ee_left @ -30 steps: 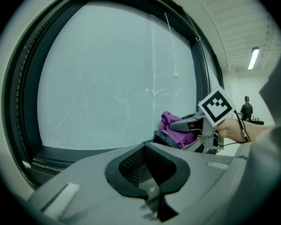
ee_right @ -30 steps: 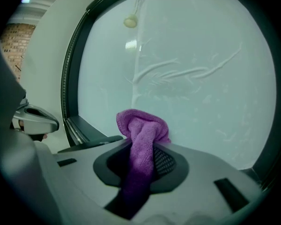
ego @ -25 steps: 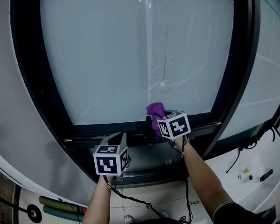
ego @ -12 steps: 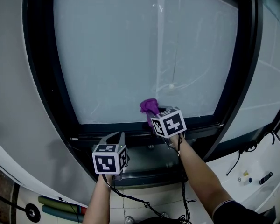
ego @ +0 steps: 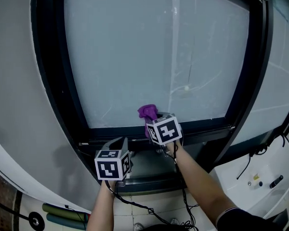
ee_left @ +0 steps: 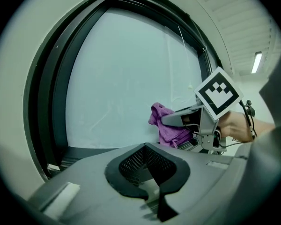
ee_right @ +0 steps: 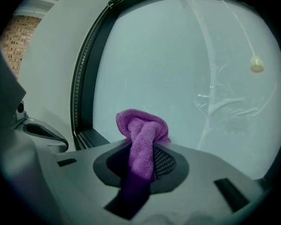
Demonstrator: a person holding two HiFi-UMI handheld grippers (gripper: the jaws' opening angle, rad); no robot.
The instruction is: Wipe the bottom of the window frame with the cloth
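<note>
**Cloth at the lower rail, right tool carrying it**

Right gripper (ego: 152, 122) is up at the foot of the window. Its jaws are clamped on the purple cloth (ego: 147, 112). The right gripper view shows the cloth (ee_right: 141, 142) pinched between the two pads. A bunched head stands proud of the tips and a darker tail runs back down the slot.

Seen from the left gripper view, the cloth (ee_left: 168, 125) hangs in folds under the right gripper (ee_left: 189, 122), low against the pane. It is just above the bottom of the window frame (ego: 202, 127), left of the rail's middle. No view settles whether the fabric is actually pressing on the rail.

Left gripper (ego: 119, 146) is held lower and well to the left, near the sill. Its jaws are together with nothing between them, and it takes no part.

Handling, as a judgement:
- The cloth looks like a light, soft terry or microfibre. It is limp, folds on itself and cannot be damaged.
- It will drag rather than slide, and friction along the rail may tug it out of a shallow pinch.
- The present hold, across the middle of the bunch, looks deep enough.
- The free head is the working part and wants to be pushed down into the rail's groove, not held against the glass (ego: 149, 57).
- The frame itself is rigid, so firm pressure should be safe.

A pull-cord bead (ego: 186, 87) hangs in front of the pane, to the right of the cloth and above it.
</note>
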